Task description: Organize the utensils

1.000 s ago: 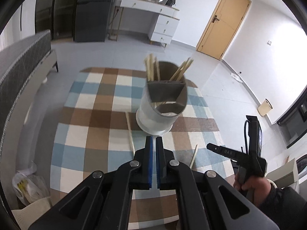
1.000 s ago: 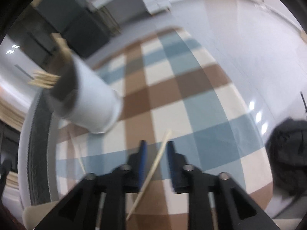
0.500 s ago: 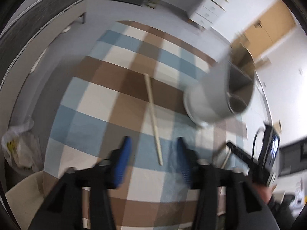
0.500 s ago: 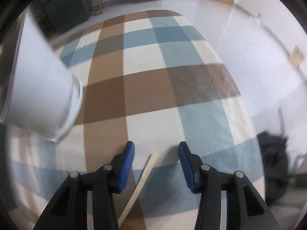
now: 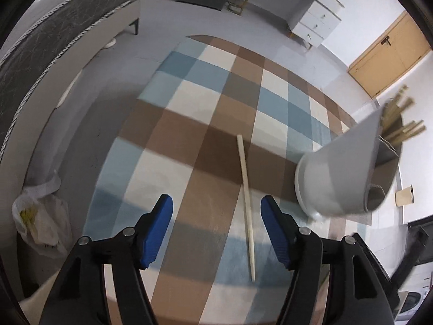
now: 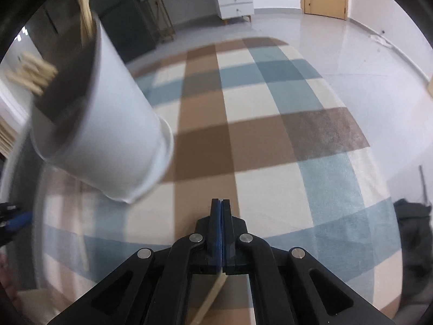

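A wooden chopstick (image 5: 245, 197) lies on the checked tablecloth (image 5: 189, 140). My left gripper (image 5: 216, 227) hangs over it with its jaws opening. The stick is between the fingers, nearer the right pad (image 5: 273, 227), and neither pad touches it. To the right stands a white cylindrical holder (image 5: 341, 173) with several chopsticks (image 5: 397, 124) in it. My right gripper (image 6: 220, 208) is shut on another chopstick (image 6: 209, 298), which trails back under the jaws; its pinched end is hidden. The holder (image 6: 108, 140) is up left of this gripper.
A grey bed (image 5: 40, 54) runs along the left, with a plastic bag (image 5: 38, 224) on the floor below the table's edge. White drawers (image 5: 316, 24) and a wooden door (image 5: 389, 54) are at the back. A dark bag (image 6: 414, 230) lies right of the table.
My left gripper opened and came down over the lying chopstick, and the holder slid to the right of its view. My right gripper shut on the chopstick that lay between its fingers.
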{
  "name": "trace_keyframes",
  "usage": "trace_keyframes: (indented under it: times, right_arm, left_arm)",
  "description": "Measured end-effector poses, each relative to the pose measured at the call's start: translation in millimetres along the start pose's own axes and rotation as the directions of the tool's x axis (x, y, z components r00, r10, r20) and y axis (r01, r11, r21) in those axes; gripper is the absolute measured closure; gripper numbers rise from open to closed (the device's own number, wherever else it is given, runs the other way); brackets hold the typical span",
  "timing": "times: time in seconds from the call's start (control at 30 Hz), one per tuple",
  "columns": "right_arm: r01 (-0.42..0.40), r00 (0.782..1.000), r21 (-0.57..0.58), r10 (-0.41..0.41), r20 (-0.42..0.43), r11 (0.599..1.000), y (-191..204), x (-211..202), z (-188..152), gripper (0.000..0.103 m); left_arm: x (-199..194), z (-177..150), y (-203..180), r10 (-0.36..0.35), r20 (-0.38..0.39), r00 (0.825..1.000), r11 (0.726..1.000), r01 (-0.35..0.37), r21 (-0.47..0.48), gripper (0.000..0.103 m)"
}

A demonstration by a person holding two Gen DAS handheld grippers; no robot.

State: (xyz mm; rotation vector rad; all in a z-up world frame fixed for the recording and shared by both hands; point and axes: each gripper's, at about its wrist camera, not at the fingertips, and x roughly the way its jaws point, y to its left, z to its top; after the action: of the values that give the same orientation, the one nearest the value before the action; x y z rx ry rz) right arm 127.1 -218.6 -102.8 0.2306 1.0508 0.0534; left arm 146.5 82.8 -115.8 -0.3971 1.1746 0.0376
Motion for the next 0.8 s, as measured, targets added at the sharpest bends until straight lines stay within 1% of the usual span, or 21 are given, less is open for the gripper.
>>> trace_keyframes:
  times: [0.07,0.17,0.2,0.27,0.33,0.37,0.43,0.47,0.5,0.53,0.57,0.63,0.67,0.7,0.73,0.77,0.8]
  right_arm:
    - [-0.058,0.998,0.026,0.057,0.012,0.998,-2.8,-5.2,1.0,0.103]
    - [-0.092,0.996,0.064,0.091,0.023,0.994,-8.9,-9.2,2.2,0.103]
    - [-0.115,0.993,0.088,0.113,0.026,0.989,-12.7,-10.6,2.7,0.103]
    - [-0.132,0.991,0.113,0.130,0.031,0.985,-19.2,-12.7,4.1,0.103]
    - [-0.162,0.987,0.131,0.158,0.044,0.978,-23.3,-17.3,3.1,0.103]
    - [-0.166,0.986,0.139,0.162,0.042,0.976,-24.0,-17.8,3.3,0.103]
    - [-0.165,0.986,0.150,0.162,0.032,0.975,-25.6,-18.0,2.2,0.099]
    - [-0.158,0.987,0.160,0.156,0.024,0.974,-27.5,-17.0,1.1,0.099]
    - [-0.151,0.988,0.171,0.151,0.014,0.974,-30.1,-15.2,-0.2,0.099]
    - [-0.140,0.990,0.182,0.142,0.002,0.973,-32.8,-13.2,-1.3,0.095]
    - [-0.127,0.991,0.193,0.132,-0.012,0.973,-35.5,-11.2,-2.8,0.091]
    - [-0.109,0.993,0.205,0.117,-0.025,0.973,-40.6,-10.1,-6.2,0.076]
    - [-0.100,0.994,0.205,0.108,-0.027,0.974,-42.6,-10.9,-7.6,0.074]
    - [-0.080,0.996,0.198,0.089,-0.033,0.977,-42.8,-11.4,-9.0,0.070]
    - [-0.071,0.996,0.195,0.079,-0.036,0.978,-43.7,-11.8,-10.2,0.062]
    - [-0.056,0.997,0.192,0.065,-0.044,0.980,-43.2,-11.8,-13.8,0.058]
    - [-0.048,0.997,0.191,0.059,-0.052,0.980,-43.0,-11.7,-17.7,0.054]
  left_arm:
    - [9.6,8.1,-6.5,-0.006,-0.013,1.000,0.999,0.007,0.034,0.040]
    - [21.5,19.1,-14.0,0.055,0.011,0.998,0.994,-0.056,0.092,0.040]
    - [28.3,22.9,-14.7,0.062,0.000,0.998,0.993,-0.062,0.096,0.040]
    - [41.8,29.3,-14.3,0.074,-0.031,0.997,0.994,-0.071,0.079,0.040]
    - [50.7,33.4,-15.3,0.088,-0.040,0.995,0.994,-0.086,0.064,0.040]
    - [55.9,35.0,-16.4,0.100,-0.048,0.994,0.993,-0.096,0.066,0.040]
    - [65.9,36.5,-19.7,0.123,-0.071,0.990,0.990,-0.117,0.074,0.040]
    - [71.2,36.5,-20.7,0.123,-0.088,0.988,0.990,-0.117,0.077,0.040]
    - [72.9,35.8,-22.4,0.135,-0.087,0.987,0.988,-0.128,0.084,0.038]
    - [72.4,35.0,-25.2,0.152,-0.069,0.986,0.985,-0.145,0.098,0.038]
    - [75.0,34.9,-28.7,0.178,-0.072,0.981,0.978,-0.168,0.124,0.038]
    - [77.5,33.6,-35.4,0.220,-0.056,0.974,0.962,-0.207,0.175,0.038]
    - [78.2,31.5,-37.5,0.235,-0.047,0.971,0.956,-0.223,0.191,0.038]
    - [77.0,29.3,-37.6,0.232,-0.036,0.972,0.957,-0.221,0.186,0.039]
    - [76.3,28.3,-37.5,0.233,-0.033,0.972,0.958,-0.223,0.183,0.040]
    - [75.2,27.0,-37.5,0.230,-0.031,0.973,0.958,-0.221,0.184,0.045]
    - [73.8,25.5,-38.0,0.227,-0.026,0.973,0.956,-0.218,0.194,0.055]
